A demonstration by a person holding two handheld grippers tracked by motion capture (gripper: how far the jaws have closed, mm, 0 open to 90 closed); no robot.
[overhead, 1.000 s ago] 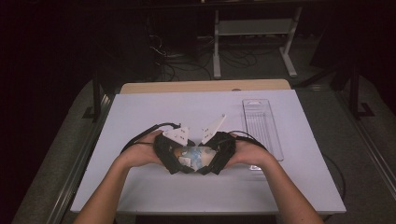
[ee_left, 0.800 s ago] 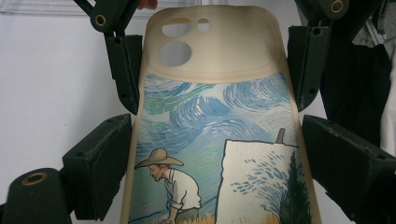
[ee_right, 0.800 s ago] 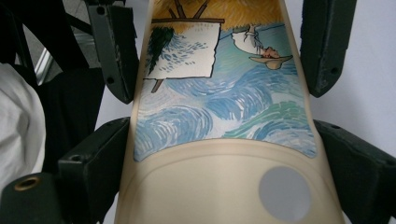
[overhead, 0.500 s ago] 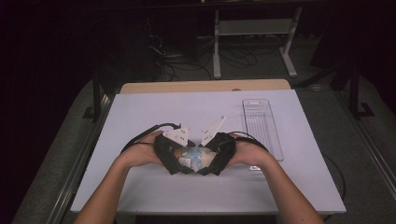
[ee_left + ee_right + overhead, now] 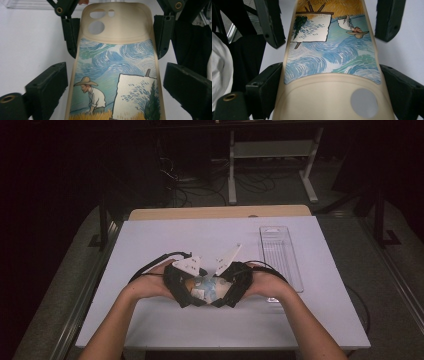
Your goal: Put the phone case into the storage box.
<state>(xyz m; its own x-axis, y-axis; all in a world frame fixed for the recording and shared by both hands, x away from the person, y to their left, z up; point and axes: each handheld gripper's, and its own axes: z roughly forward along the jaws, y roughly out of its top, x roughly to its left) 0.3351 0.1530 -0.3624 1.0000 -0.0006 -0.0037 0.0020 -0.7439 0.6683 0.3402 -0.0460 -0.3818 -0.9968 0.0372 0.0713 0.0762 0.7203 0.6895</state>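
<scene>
A beige phone case [image 5: 204, 287] printed with a swirling blue sky and a man in a straw hat is held low over the white table [image 5: 150, 245], between two grippers that face each other. My left gripper [image 5: 196, 293] has the picture end of the case [image 5: 117, 70] between its jaws. These jaws have just been opening, and a thin gap shows beside the case. My right gripper [image 5: 218, 293] is shut on the camera-hole end of the case [image 5: 332, 62], both pads pressing its long edges.
A clear plastic tray [image 5: 280, 257] lies on the right side of the table. A wooden strip [image 5: 220, 212] runs along the far edge. Beyond it, a metal stand [image 5: 272, 155] and cables sit on the dark floor.
</scene>
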